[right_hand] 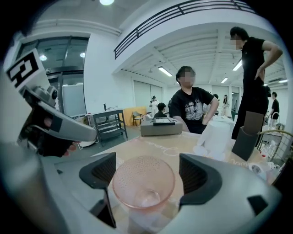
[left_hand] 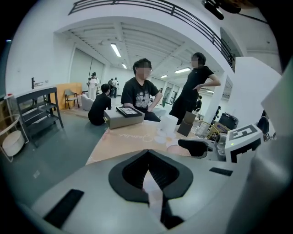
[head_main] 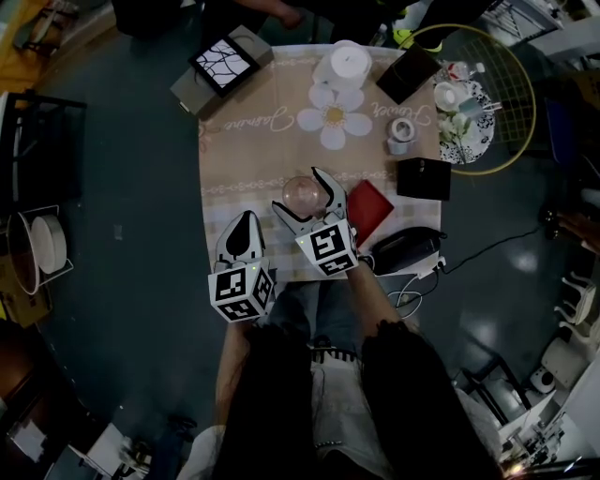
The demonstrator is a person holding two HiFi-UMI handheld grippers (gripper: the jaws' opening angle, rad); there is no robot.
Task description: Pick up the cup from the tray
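It looks like a big open lab hall: strip lights [left_hand: 115,49], railed mezzanine [right_hand: 183,8], metal racks [left_hand: 37,109], people [left_hand: 143,93] round the bench [head_main: 253,159].

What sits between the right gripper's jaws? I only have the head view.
Observer: The pink cup; the right gripper's jaws stand apart, with a gap on each side.
Operator: Anything in it?
Observer: Nothing visible; its bare bottom shows through the open mouth.
Operator: And the left gripper?
Observer: The left gripper's jaws are together, with nothing between them.
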